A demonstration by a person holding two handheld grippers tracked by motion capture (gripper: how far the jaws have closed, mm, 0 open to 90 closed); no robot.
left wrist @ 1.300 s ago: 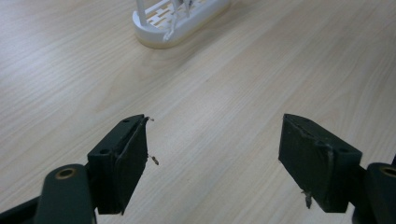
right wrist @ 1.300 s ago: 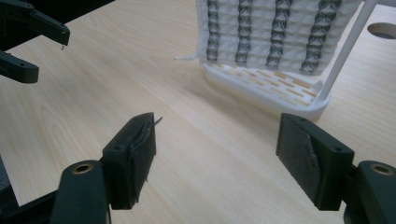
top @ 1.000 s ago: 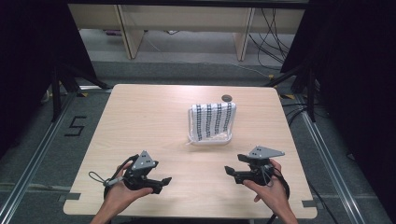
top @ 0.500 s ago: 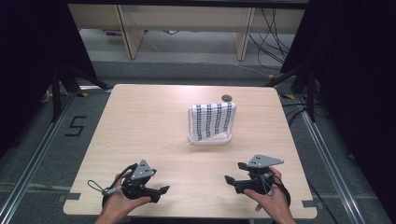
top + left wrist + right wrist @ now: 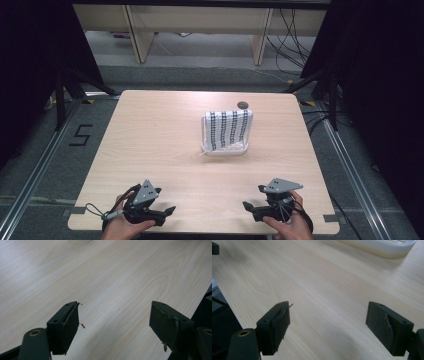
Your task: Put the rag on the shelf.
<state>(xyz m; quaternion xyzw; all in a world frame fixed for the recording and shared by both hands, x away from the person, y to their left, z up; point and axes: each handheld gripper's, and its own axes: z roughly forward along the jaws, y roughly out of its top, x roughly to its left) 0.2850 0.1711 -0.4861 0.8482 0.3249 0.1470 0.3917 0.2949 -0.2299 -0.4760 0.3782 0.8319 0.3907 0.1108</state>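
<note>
The left gripper (image 5: pixel 150 212) and right gripper (image 5: pixel 262 207) are held low over the near edge of the wooden worktop (image 5: pixel 150 140), well apart from each other. In each gripper view, the fingers (image 5: pixel 66 325) stand wide apart with bare worktop between them, gripping nothing. A white tray (image 5: pixel 225 148) sits right of centre on the worktop, draped with a white cloth with dark dotted stripes (image 5: pixel 227 127). A small dark round object (image 5: pixel 243 105) lies just behind it.

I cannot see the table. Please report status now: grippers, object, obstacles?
Left gripper open, empty, near table edge. Right gripper open, empty. Striped cloth in white tray, mid-table, untouched. Nothing between.
</note>
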